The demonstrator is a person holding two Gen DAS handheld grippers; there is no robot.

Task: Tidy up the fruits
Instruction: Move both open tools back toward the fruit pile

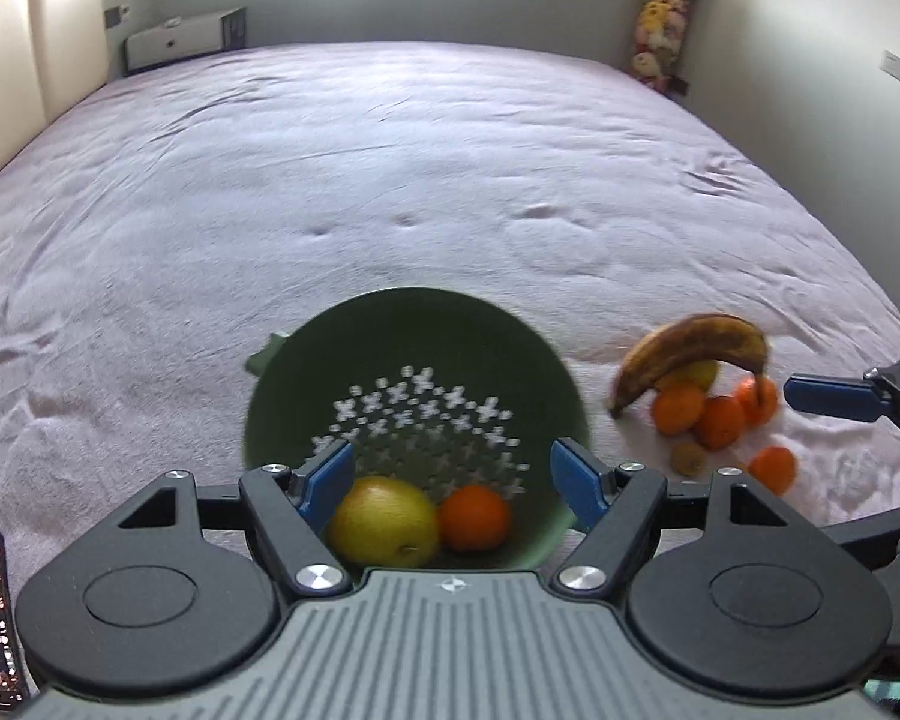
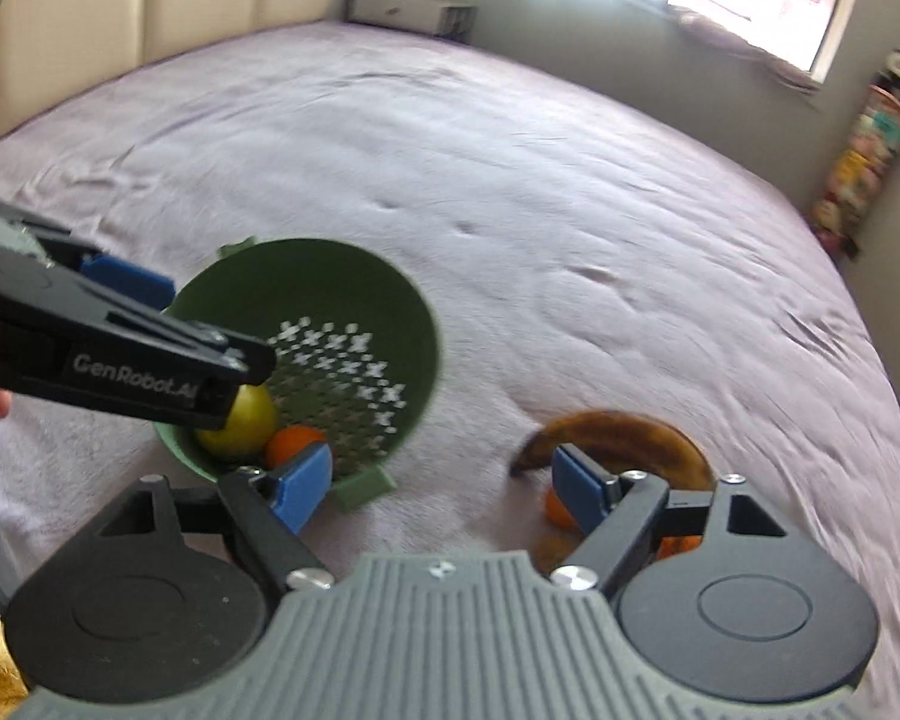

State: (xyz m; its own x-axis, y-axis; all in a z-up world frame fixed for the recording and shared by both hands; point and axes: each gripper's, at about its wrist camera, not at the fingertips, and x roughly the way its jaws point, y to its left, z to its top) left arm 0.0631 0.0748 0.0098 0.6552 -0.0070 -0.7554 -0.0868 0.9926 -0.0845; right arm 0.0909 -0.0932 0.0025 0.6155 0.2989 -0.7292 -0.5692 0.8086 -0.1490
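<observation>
Lilac, softly wrinkled bedding (image 1: 390, 180) carries a round green perforated colander (image 1: 414, 360) just ahead of the left claw (image 1: 453, 483), whose blue pads stand spread with nothing between them; a smooth yellow apple (image 1: 384, 528) and an orange (image 1: 473, 516) lie inside. To that claw's right, a browned, curved banana (image 1: 693, 348) arches crosswise over a heap of round oranges (image 1: 714, 414). The right claw (image 2: 444, 489) is spread and empty too, the banana's arch just beyond its right pad.

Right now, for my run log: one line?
left gripper: open, empty | right gripper: open, empty | green colander: apple, orange
</observation>
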